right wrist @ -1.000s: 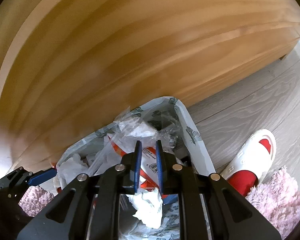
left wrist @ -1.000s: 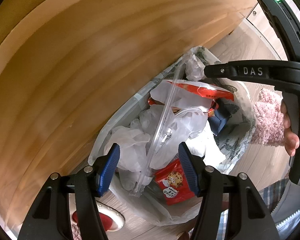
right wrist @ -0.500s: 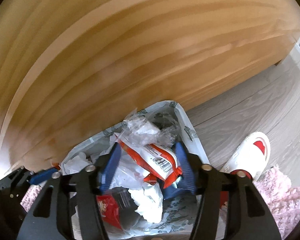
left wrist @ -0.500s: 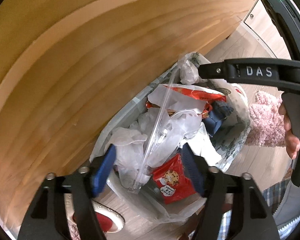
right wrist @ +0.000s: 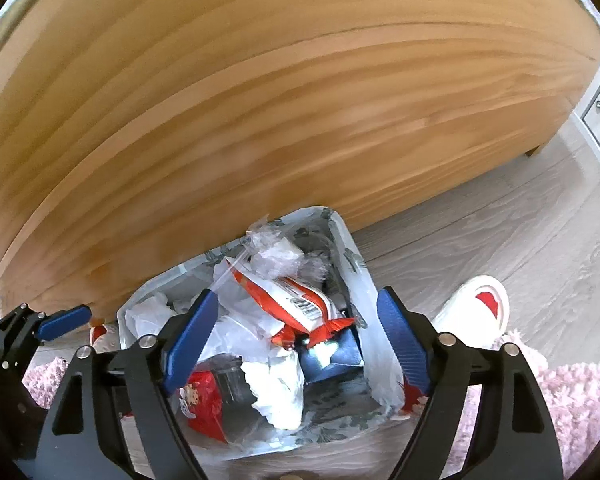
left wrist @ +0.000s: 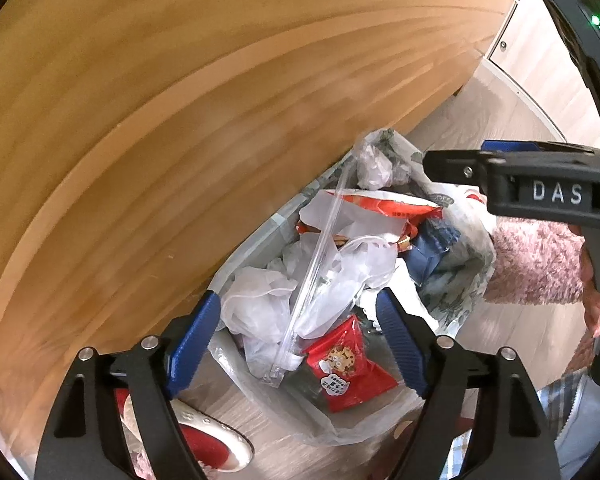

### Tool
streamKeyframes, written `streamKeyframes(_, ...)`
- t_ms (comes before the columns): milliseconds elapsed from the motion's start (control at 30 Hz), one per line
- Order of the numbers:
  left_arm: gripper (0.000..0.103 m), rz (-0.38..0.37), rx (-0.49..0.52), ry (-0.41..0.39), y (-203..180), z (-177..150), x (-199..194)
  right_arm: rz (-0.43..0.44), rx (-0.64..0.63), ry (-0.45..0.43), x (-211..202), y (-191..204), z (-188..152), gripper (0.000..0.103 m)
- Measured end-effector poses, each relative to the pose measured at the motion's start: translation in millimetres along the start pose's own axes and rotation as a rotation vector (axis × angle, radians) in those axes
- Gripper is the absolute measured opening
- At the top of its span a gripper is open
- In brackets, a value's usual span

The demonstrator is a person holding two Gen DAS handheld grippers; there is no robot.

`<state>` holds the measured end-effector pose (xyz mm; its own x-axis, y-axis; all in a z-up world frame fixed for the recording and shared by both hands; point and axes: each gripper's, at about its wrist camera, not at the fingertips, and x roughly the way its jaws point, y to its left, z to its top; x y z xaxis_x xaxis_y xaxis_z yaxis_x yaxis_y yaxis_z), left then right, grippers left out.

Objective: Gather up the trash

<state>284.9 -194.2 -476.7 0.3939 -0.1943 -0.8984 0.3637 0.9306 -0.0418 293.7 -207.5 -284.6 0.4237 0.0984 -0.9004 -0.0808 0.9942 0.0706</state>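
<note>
A trash bin lined with a leaf-print bag [left wrist: 456,292] [right wrist: 356,264] stands on the floor against a wooden panel. It is piled with white plastic bags [left wrist: 260,304], a clear zip bag [left wrist: 316,280], a red-and-white snack wrapper [right wrist: 296,300] [left wrist: 384,204], a red cookie packet [left wrist: 344,364] [right wrist: 202,404] and a blue carton [right wrist: 332,356]. My left gripper [left wrist: 300,336] is open and empty above the bin. My right gripper [right wrist: 296,332] is open and empty above it too, and also shows from the side in the left wrist view [left wrist: 512,176].
A large wooden panel [left wrist: 180,100] [right wrist: 260,100] rises just behind the bin. White-and-red slippers lie on the grey wood floor [right wrist: 480,304] [left wrist: 212,448]. A pink fluffy rug [right wrist: 572,400] [left wrist: 536,264] lies in front. White cabinet doors [left wrist: 540,52] stand far right.
My right gripper opened from shut on the red-and-white snack wrapper, which now lies on the pile. Both grippers pulled back from the bin. The left gripper opened a little wider.
</note>
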Motion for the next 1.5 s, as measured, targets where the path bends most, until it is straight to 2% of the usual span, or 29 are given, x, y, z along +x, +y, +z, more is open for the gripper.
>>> streamKeyframes(100, 0.08, 0.01, -0.007, -0.018, -2, 2, -6, -0.015, -0.017, -0.022, -7, -2, -9, 0.079)
streamKeyframes(167, 0.083, 0.018, -0.014, -0.032, -4, 1, -11, -0.025, -0.024, -0.034, -12, -3, -12, 0.087)
streamKeyframes(367, 0.085, 0.027, -0.03, -0.068, -4, -2, -29, -0.053, -0.036, -0.066, -13, -5, -30, 0.088)
streamKeyframes(400, 0.085, 0.029, -0.035, -0.073, -4, -2, -31, -0.06, -0.041, -0.073, -16, -4, -32, 0.094)
streamKeyframes(433, 0.086, 0.03, -0.041, -0.079, -5, -2, -34, -0.066, -0.047, -0.08, -18, -3, -34, 0.094)
streamKeyframes(967, 0.093, 0.008, -0.094, -0.182, 1, -15, -73, -0.089, -0.116, -0.171, -54, 19, -55, 0.094)
streamKeyframes(1333, 0.095, -0.004, -0.196, -0.268, 17, -21, -104, -0.071, -0.113, -0.23, -74, 28, -59, 0.094)
streamKeyframes(1500, 0.095, 0.02, -0.227, -0.314, 18, -28, -116, -0.05, -0.117, -0.26, -84, 32, -59, 0.094)
